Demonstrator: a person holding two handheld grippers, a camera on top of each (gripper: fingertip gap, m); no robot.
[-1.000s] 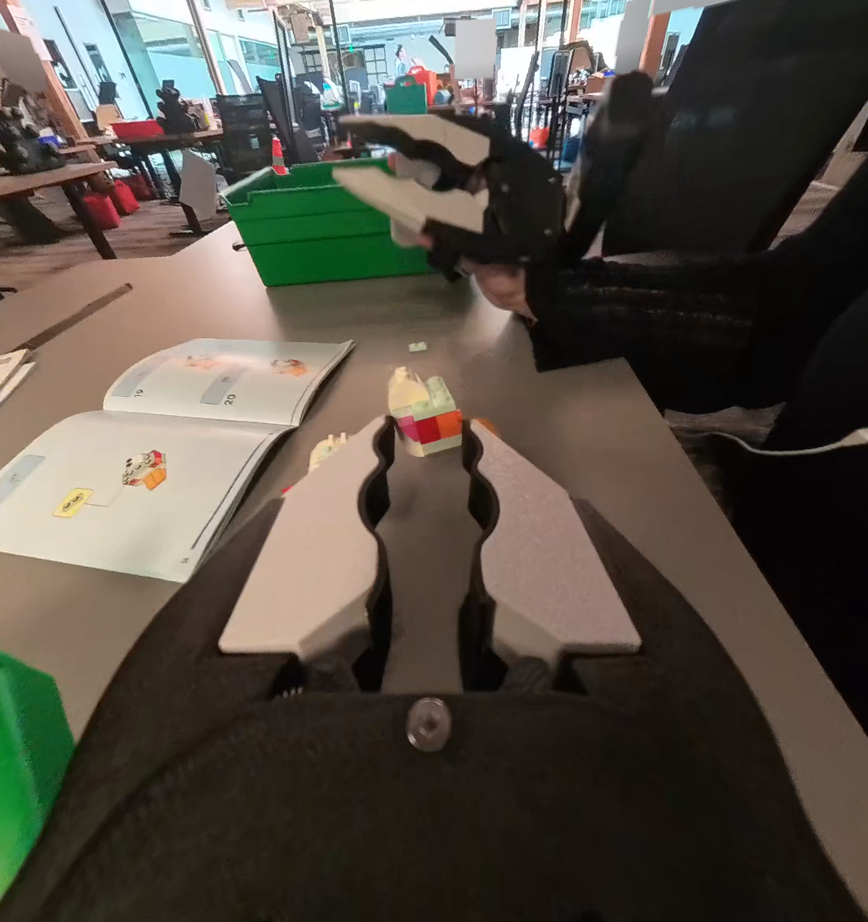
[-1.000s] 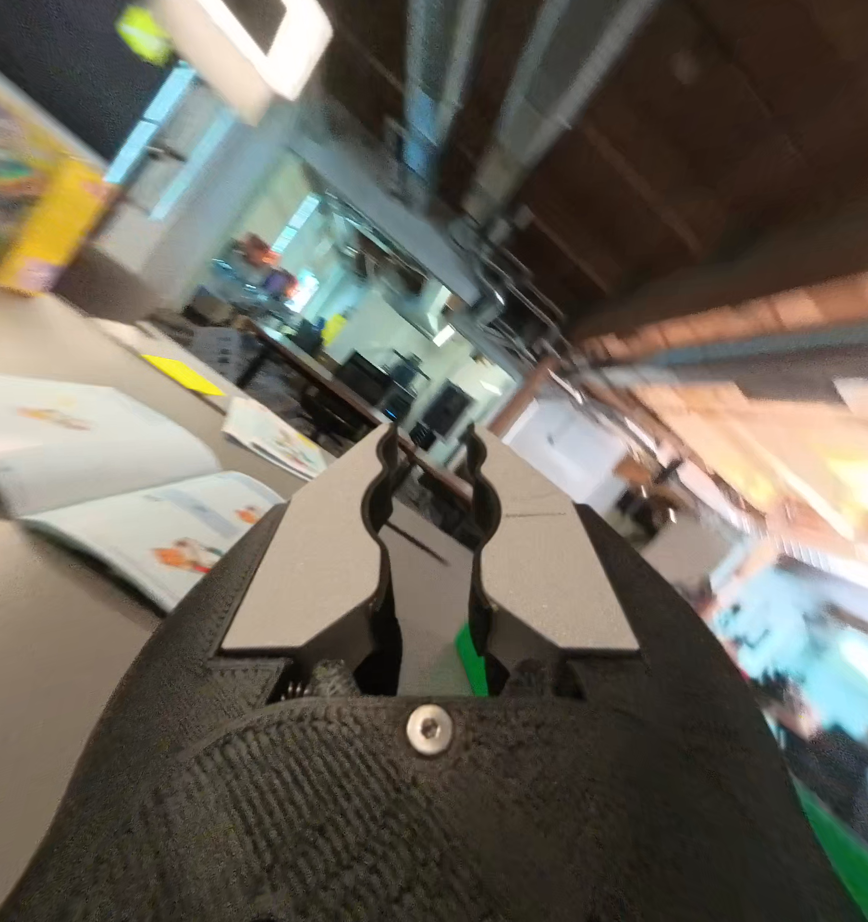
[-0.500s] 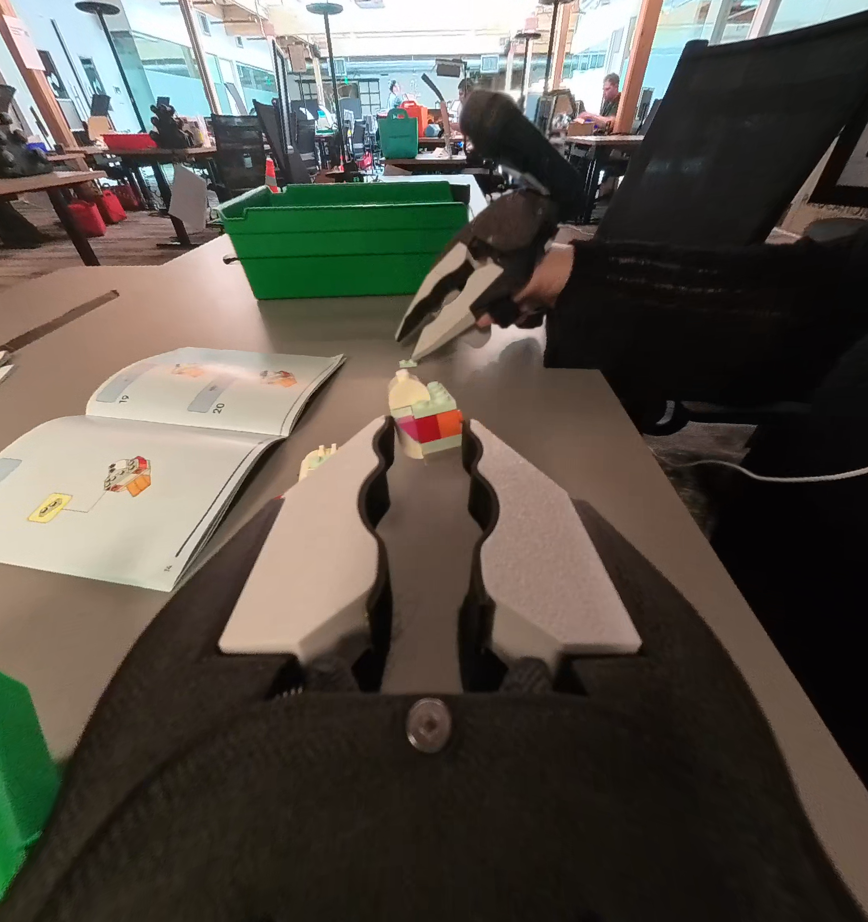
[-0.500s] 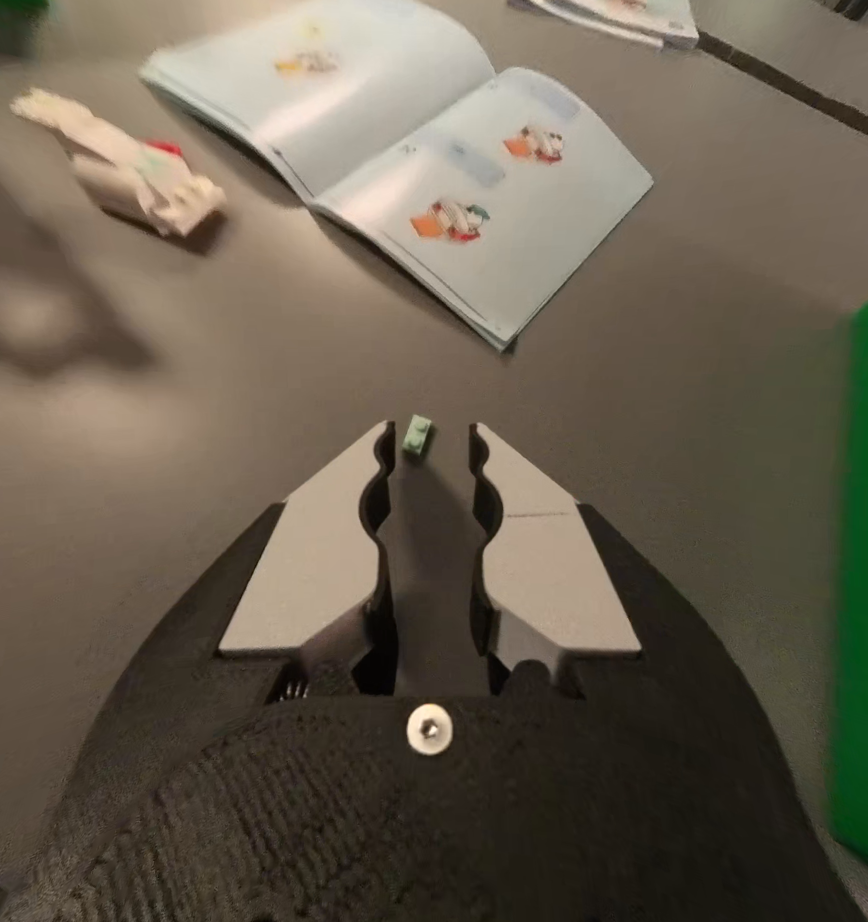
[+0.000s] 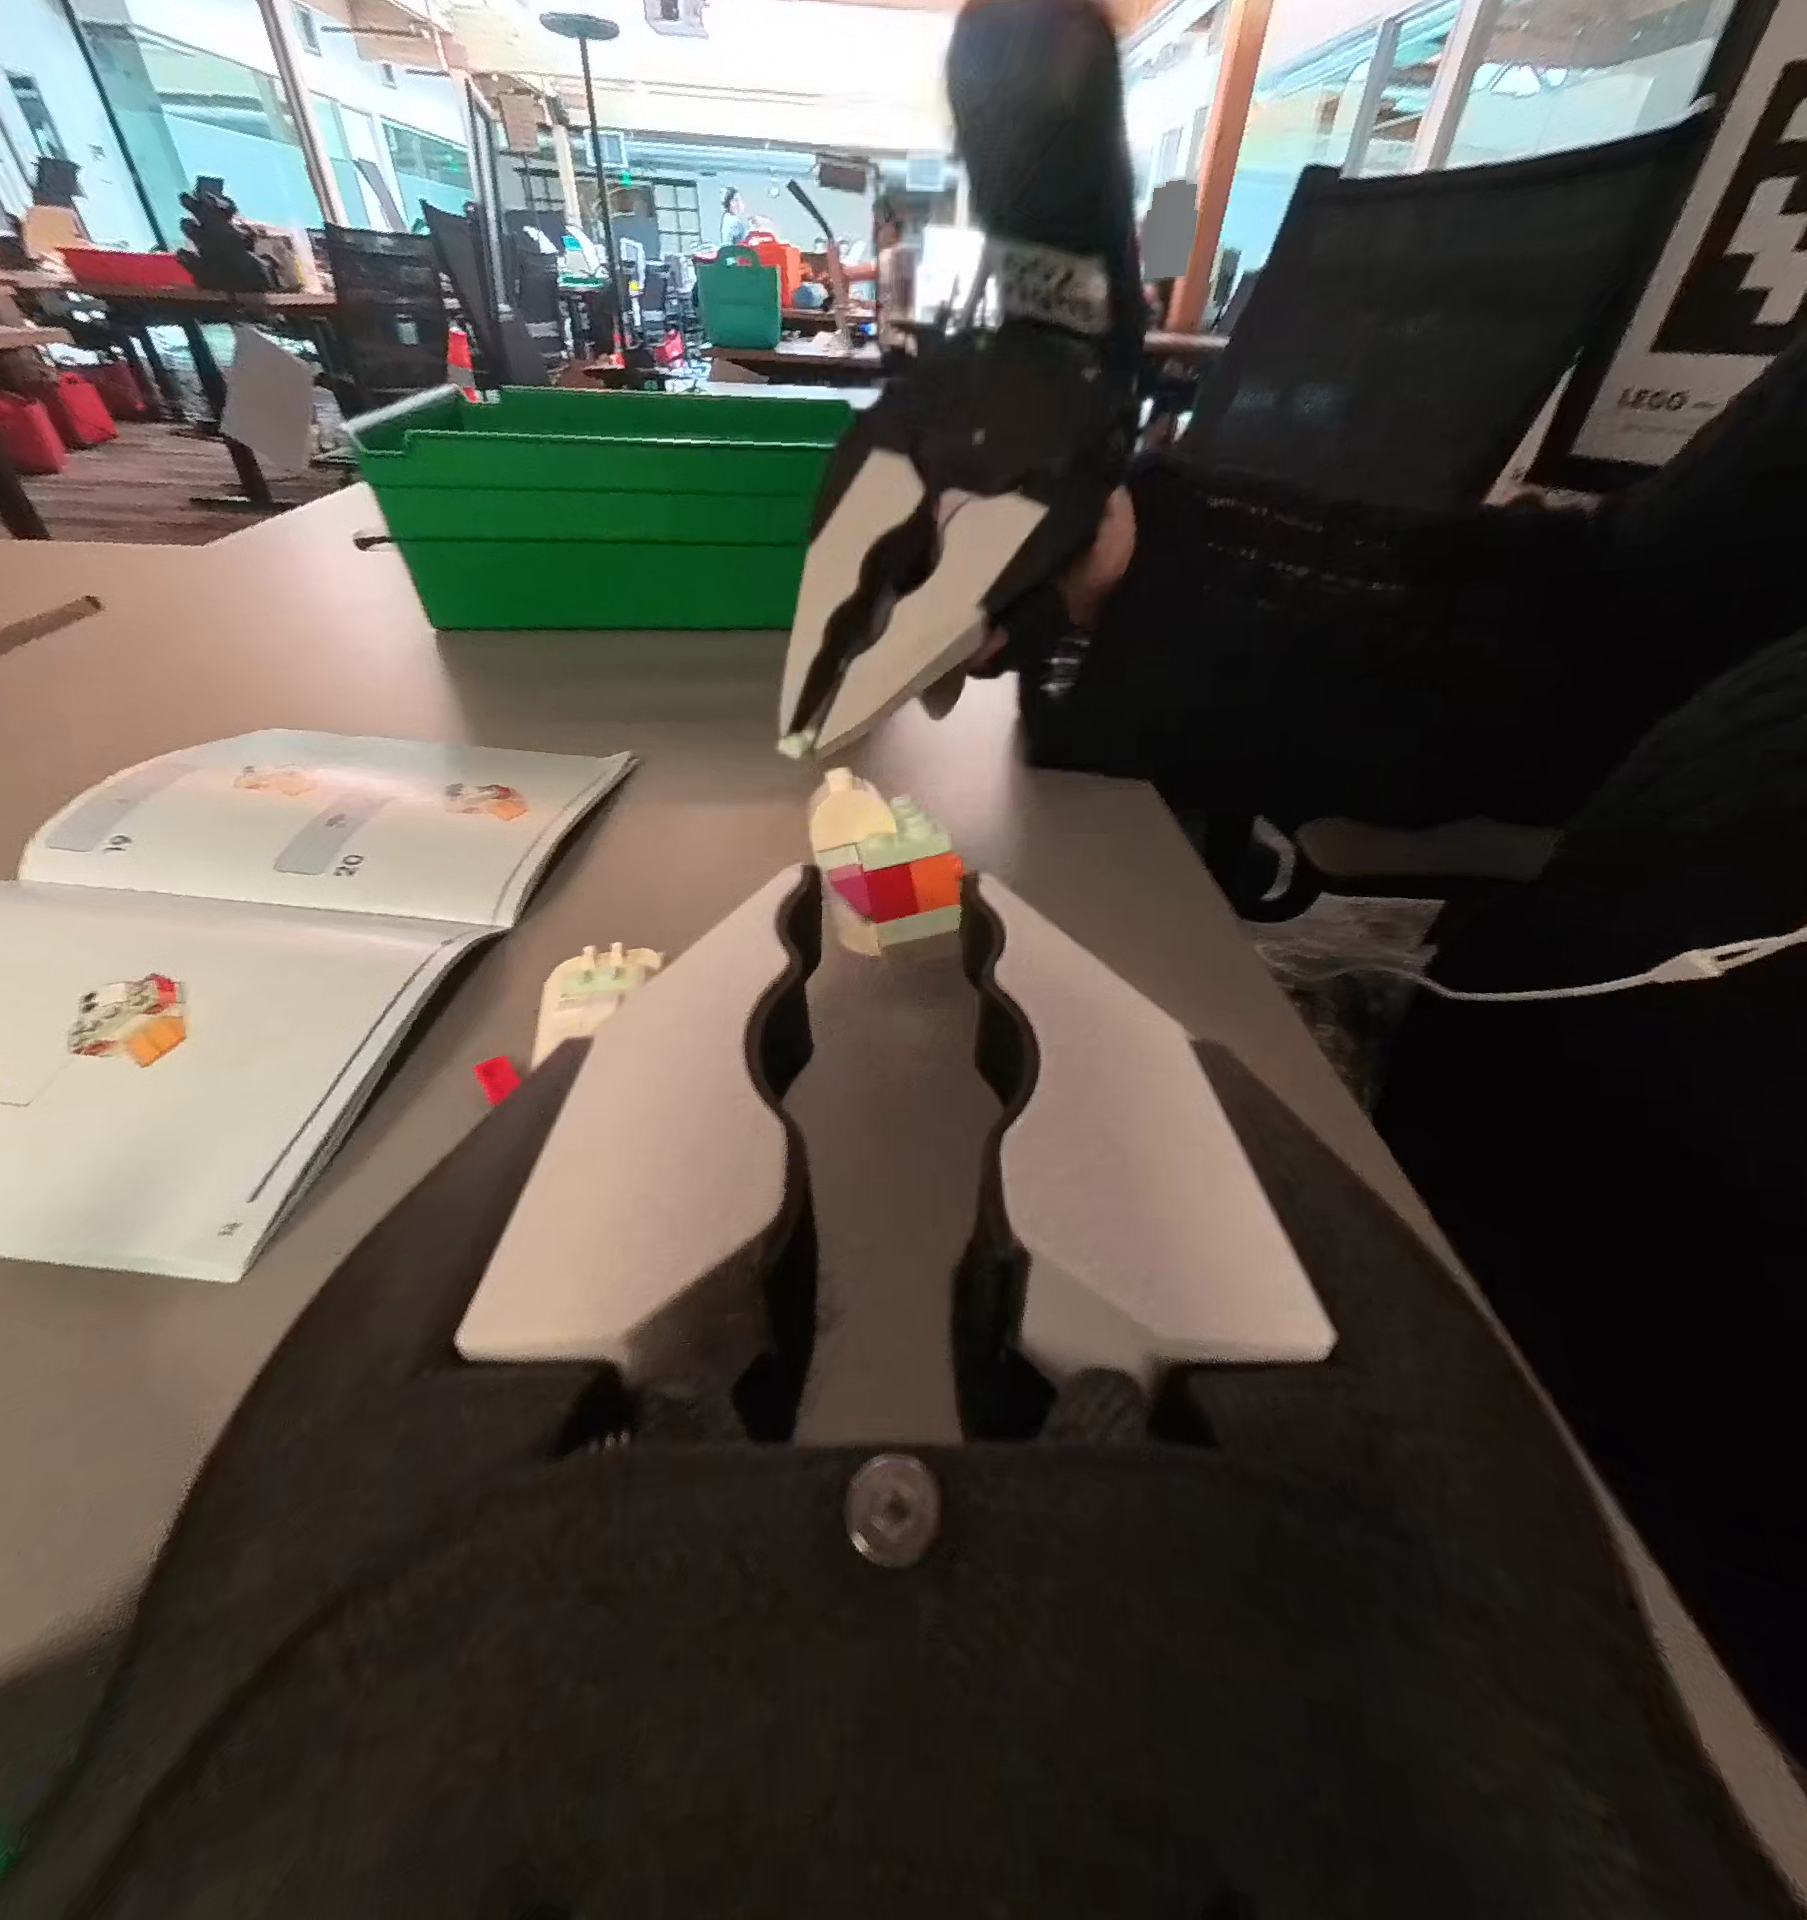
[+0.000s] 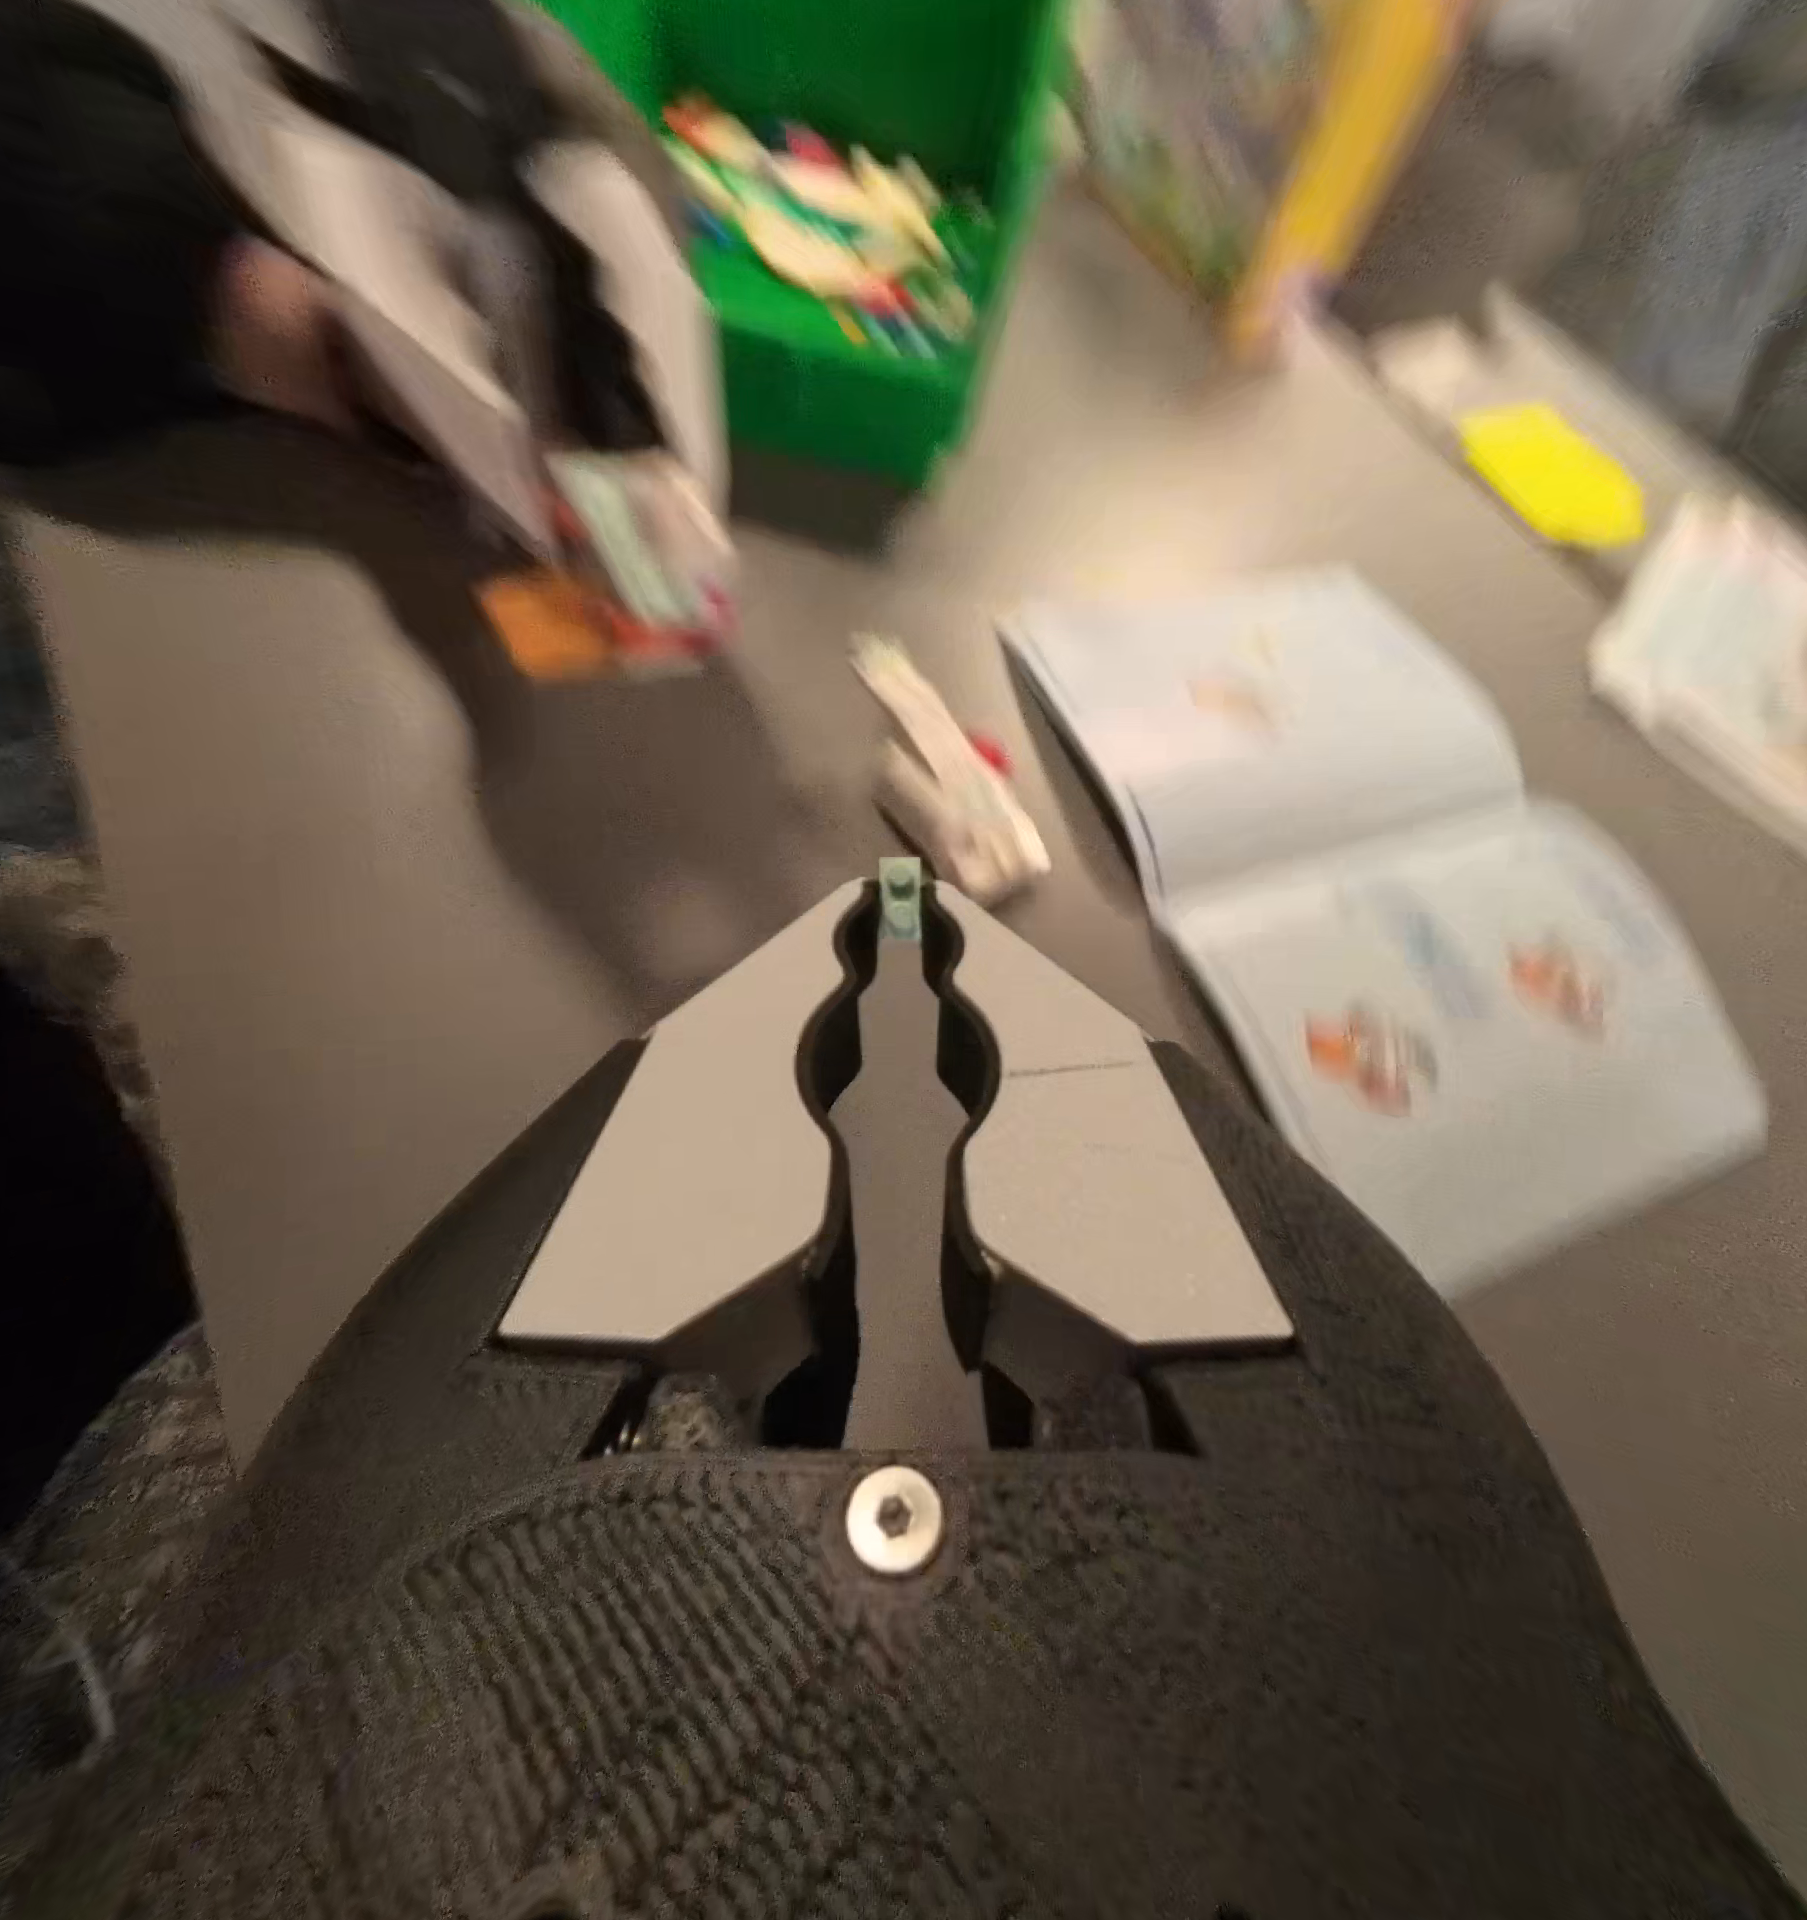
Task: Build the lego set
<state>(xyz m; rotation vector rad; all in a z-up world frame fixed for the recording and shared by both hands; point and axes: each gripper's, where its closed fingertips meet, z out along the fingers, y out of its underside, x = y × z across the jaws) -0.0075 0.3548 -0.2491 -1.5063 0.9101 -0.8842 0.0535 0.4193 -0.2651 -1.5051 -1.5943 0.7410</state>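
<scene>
Right, right gripper [image 6: 897, 902] is pinching a tiny green plate [image 6: 898, 902] at the very tips, mid-frame in its own view. Left gripper [image 5: 886, 896] is sitting spread, holding nothing, with the model [image 5: 886, 871] just past its tips at frame centre on the table [image 5: 286, 644]. Risk: the plate is barely gripped, so it's liable to twist or pop out. The model isn't clamped either, so pressing down may be shoving it sideways.

Open instruction booklet [image 5: 255, 935] on table bears page numbers and coloured pictures; white sign [image 5: 1709, 260] at far right bears black square code and small printed word
</scene>
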